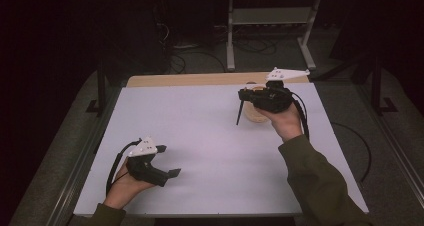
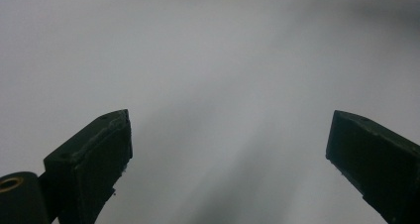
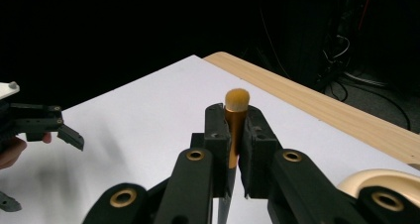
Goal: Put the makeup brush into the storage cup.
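Observation:
My right gripper is held above the table's far right part and is shut on a brush. The brush has a tan rounded tip, a gold-orange collar and a thin dark handle that hangs down toward the white table top. A round cream holder stands just beside and under this gripper. My left gripper rests low at the near left of the table. Its jaws are wide apart with nothing between them.
A wooden strip runs along the table's far edge. Beyond it are a dark floor with cables and a metal desk frame. A metal rail borders the table's left side.

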The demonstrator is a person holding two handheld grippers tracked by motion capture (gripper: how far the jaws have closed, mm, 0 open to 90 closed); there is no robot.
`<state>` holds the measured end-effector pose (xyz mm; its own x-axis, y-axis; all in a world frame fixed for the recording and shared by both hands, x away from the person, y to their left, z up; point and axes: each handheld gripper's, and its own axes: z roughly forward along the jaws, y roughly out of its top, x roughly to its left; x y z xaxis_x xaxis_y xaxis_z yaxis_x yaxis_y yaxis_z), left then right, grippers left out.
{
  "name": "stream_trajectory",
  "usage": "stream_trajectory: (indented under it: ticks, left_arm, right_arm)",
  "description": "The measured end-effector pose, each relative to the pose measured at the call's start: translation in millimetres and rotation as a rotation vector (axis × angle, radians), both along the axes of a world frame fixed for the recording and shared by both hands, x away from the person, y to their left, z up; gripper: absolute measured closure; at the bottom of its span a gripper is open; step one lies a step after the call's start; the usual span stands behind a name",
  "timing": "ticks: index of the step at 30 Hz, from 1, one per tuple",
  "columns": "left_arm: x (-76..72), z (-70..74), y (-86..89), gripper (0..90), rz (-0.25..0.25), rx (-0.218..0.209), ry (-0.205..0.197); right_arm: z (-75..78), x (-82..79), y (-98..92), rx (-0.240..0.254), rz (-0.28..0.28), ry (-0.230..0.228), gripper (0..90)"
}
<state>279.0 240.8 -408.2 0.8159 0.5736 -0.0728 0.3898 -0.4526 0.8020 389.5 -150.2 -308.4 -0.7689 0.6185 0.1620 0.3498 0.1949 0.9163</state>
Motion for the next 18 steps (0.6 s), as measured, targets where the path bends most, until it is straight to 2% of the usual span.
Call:
stream_trajectory:
  ticks: [18]
  left_arm:
    - [-3.5,-1.5,12.0,3.7,0.017,-0.01,-0.002]
  right_arm:
    - [15.4,16.7,-11.9,-0.006,-0.051,-0.015,82.9]
